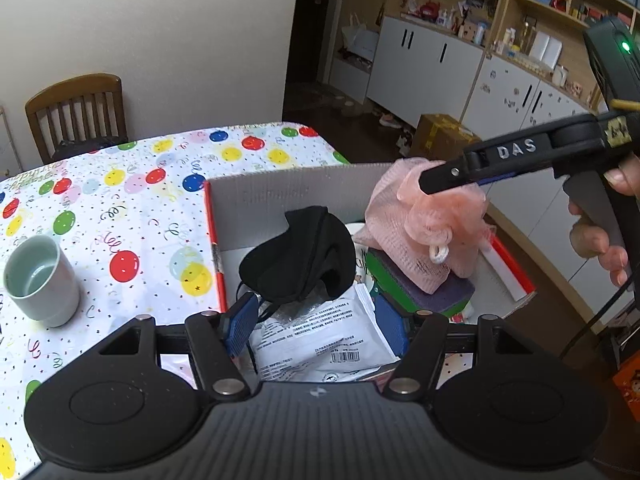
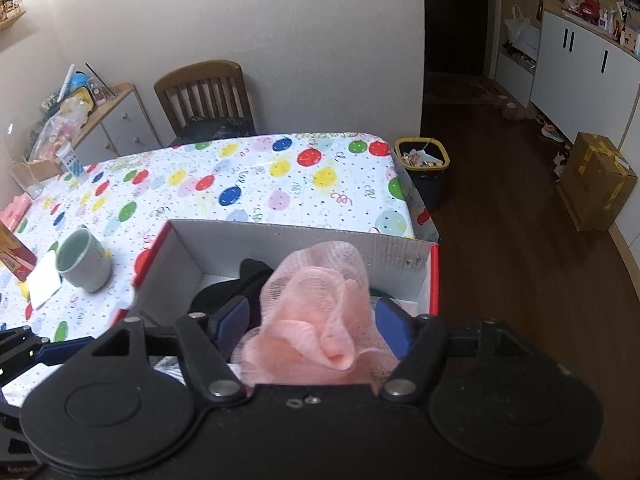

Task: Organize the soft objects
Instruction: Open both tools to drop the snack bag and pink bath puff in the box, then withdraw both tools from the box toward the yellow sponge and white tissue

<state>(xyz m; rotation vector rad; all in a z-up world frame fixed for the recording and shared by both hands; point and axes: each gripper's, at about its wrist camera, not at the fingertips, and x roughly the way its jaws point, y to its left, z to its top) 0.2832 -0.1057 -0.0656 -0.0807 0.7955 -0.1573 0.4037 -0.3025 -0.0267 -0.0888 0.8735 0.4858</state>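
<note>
A white cardboard box point(image 1: 280, 196) with red outer sides stands at the table's right end. In it lie a black face mask point(image 1: 300, 256), a white printed packet point(image 1: 320, 332) and a green and purple sponge point(image 1: 404, 292). A pink mesh bath puff point(image 1: 424, 232) rests on that sponge. My left gripper point(image 1: 316, 328) hangs open above the box's near side, its blue pads apart from the mask. My right gripper point(image 2: 314, 322) straddles the pink puff point(image 2: 320, 312) with its pads spread and not pressing it. One of its fingers point(image 1: 440, 178) shows over the puff in the left wrist view.
A pale green mug point(image 1: 40, 280) stands on the balloon-print tablecloth point(image 1: 140, 184) left of the box. A wooden chair point(image 2: 204, 96) is at the table's far side. A bin point(image 2: 422, 160) and a cardboard carton point(image 2: 596, 180) sit on the floor to the right.
</note>
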